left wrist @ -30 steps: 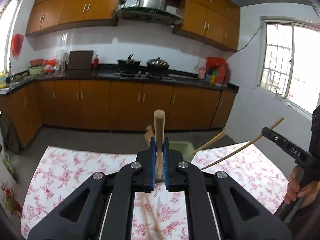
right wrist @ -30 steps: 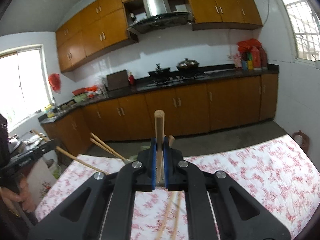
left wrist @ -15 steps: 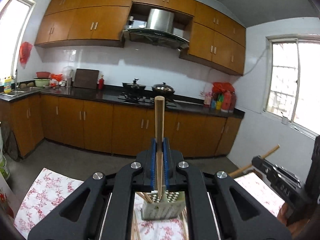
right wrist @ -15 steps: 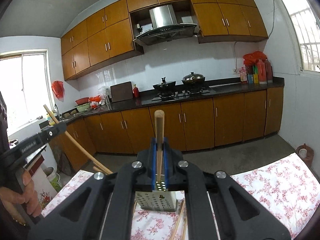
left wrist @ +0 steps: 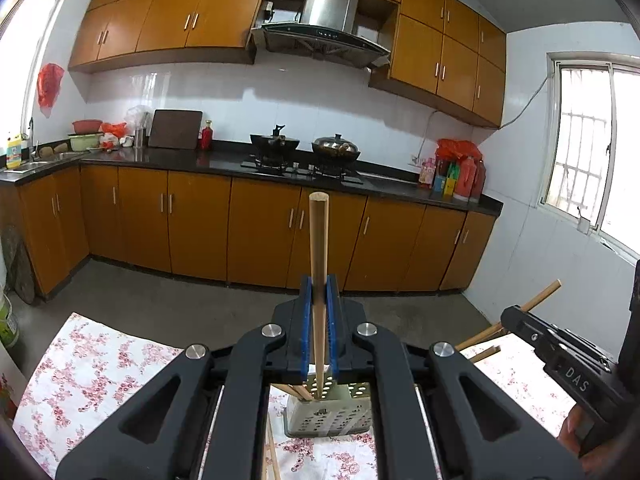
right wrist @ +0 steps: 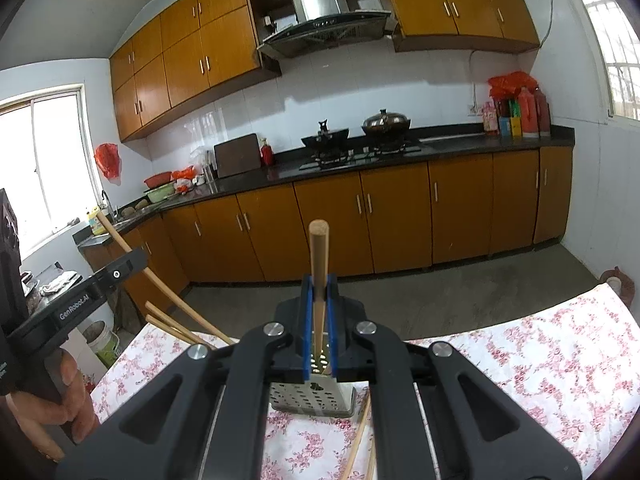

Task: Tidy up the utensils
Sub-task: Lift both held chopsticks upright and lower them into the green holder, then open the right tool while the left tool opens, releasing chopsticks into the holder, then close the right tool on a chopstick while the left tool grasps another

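Observation:
My left gripper [left wrist: 319, 300] is shut on a wooden chopstick [left wrist: 319, 240] that stands upright, its lower end over a perforated pale-green utensil holder [left wrist: 328, 416] on the floral cloth. My right gripper [right wrist: 319, 300] is shut on another upright chopstick [right wrist: 319, 256] above the same holder [right wrist: 312, 398]. Other chopsticks [left wrist: 296, 392] lean inside the holder. Loose chopsticks [right wrist: 358, 440] lie on the cloth beside it. Each gripper shows in the other's view, the right [left wrist: 560, 360] and the left [right wrist: 80, 300].
The table carries a floral cloth [right wrist: 540, 360]. Beyond it are bare floor and wooden kitchen cabinets [left wrist: 260, 232] with a black counter, stove and pots. A white bucket [right wrist: 102, 340] stands on the floor at the left.
Both grippers tilted up from pointing at the table and rose; the chopsticks now stand upright with their lower ends at the holder, which has come into view below the jaws.

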Motion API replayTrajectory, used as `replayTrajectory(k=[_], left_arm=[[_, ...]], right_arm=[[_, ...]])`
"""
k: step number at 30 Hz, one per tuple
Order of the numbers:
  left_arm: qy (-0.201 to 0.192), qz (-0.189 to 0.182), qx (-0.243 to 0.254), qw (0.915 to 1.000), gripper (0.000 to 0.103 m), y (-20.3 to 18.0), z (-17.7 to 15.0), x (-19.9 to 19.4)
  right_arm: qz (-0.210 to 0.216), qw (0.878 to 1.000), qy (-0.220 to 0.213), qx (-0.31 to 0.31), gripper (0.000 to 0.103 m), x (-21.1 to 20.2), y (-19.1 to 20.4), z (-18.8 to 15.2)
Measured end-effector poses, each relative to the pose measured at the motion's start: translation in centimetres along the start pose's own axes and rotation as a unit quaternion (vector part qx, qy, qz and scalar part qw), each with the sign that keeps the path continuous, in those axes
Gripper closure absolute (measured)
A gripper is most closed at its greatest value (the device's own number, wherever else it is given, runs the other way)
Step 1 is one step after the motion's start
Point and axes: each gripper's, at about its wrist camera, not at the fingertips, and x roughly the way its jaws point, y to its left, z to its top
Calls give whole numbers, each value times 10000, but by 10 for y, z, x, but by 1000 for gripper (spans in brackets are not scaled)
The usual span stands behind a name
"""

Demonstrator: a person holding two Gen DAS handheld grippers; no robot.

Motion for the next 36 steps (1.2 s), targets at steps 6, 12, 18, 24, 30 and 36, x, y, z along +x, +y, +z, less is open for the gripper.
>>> replayTrajectory(k=[6, 12, 18, 24, 30, 36], left_arm=[[188, -47, 21, 9998, 95, 1, -8, 8], [233, -16, -75, 9997, 95, 8, -6, -1], [39, 44, -170, 9998, 95, 20, -1, -33], [51, 194, -227, 9995, 95, 39, -19, -68], [656, 548, -103, 9963, 94, 62, -77, -71], [1499, 708, -211, 9859, 94, 86, -142, -52]], right_arm=[[23, 9999, 139, -6, 95, 12, 2, -4], [-58, 10000, -3, 18, 92, 1, 0, -5], [-237, 9995, -231, 12, 92, -34, -7, -11], [-506, 9987, -65, 10, 86, -62, -20, -50], [-719, 9926, 980, 79, 79, -38, -36, -134], [-720, 9771, 2002, 63, 79, 7, -32, -209]])
